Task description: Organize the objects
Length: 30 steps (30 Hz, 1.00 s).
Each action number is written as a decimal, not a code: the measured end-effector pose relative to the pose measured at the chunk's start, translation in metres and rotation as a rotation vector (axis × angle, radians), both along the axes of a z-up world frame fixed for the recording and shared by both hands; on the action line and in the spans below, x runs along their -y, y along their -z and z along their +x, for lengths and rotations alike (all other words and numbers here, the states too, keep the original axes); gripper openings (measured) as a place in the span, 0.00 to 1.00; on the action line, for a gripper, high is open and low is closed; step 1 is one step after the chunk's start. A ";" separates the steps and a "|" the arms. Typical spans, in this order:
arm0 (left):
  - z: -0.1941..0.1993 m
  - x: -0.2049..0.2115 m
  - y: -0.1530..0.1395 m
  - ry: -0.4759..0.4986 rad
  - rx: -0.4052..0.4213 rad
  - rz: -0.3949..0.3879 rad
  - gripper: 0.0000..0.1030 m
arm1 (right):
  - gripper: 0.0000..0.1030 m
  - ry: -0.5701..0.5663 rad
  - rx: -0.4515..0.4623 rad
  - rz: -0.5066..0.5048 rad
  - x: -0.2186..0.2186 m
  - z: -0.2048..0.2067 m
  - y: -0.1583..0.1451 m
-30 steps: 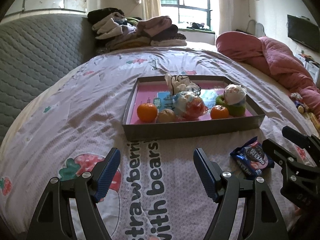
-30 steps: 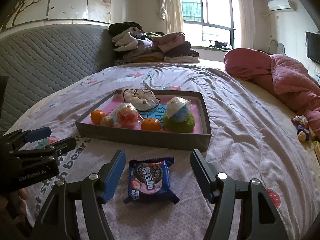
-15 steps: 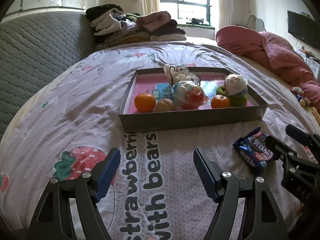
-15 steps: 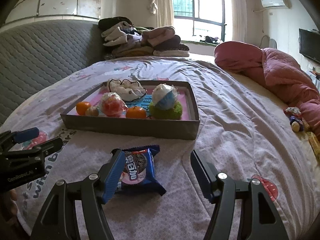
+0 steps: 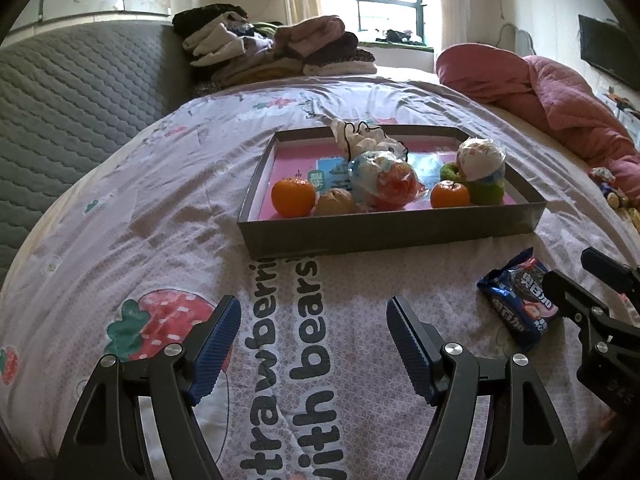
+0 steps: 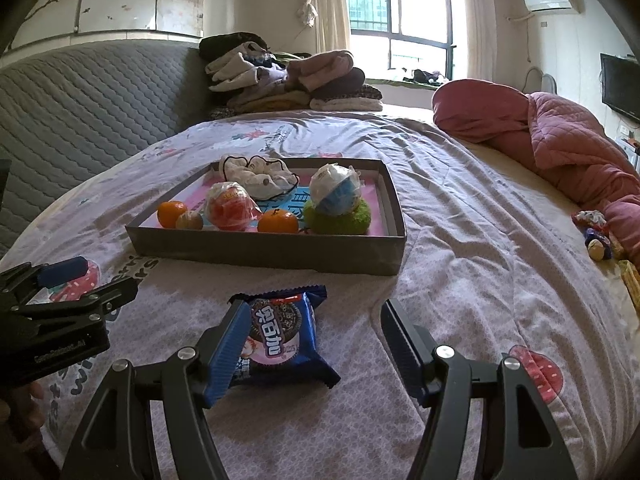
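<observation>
A blue cookie packet [image 6: 282,334] lies flat on the bedspread in front of a grey box tray [image 6: 264,250]. My right gripper [image 6: 310,350] hovers open just over it, its left finger overlapping the packet's left edge. The tray holds two oranges [image 6: 278,221], a walnut [image 6: 189,221], a wrapped red ball [image 6: 230,206], a wrapped blue ball [image 6: 335,190] on a green scrunchie, and a white scrunchie [image 6: 260,174]. In the left wrist view my left gripper [image 5: 314,338] stands open over bare bedspread, with the packet [image 5: 518,300] at its right and the tray [image 5: 394,232] beyond.
A pink quilt [image 6: 560,140] is bunched at the right of the bed. Folded clothes [image 6: 288,80] are stacked at the far end by the window. A grey padded headboard [image 6: 80,96] runs along the left. Small wrapped sweets [image 6: 596,236] lie near the right edge.
In the right wrist view the packet has slid left and nearer, so it now sits under the left finger. The left gripper has barely moved.
</observation>
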<state>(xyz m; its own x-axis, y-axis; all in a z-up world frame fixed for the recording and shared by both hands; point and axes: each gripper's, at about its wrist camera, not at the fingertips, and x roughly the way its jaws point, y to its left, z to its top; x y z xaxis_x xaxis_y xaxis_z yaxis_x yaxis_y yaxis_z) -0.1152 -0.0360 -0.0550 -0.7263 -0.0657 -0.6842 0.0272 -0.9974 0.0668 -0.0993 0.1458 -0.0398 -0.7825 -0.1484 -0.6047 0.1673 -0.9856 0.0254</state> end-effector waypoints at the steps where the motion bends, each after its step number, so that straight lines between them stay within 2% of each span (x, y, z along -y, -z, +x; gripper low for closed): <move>1: 0.000 0.000 0.000 0.000 0.001 0.000 0.74 | 0.65 0.000 0.003 0.001 0.000 0.000 0.001; 30: 0.001 -0.001 -0.001 0.024 -0.001 0.033 0.74 | 0.65 0.010 0.005 0.015 0.000 0.000 0.002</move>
<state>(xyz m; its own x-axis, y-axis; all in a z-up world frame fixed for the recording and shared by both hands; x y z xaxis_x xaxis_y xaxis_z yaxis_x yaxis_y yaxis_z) -0.1138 -0.0354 -0.0541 -0.7284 -0.0251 -0.6847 0.0028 -0.9994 0.0336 -0.0991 0.1458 -0.0421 -0.7810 -0.1314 -0.6105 0.1573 -0.9875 0.0114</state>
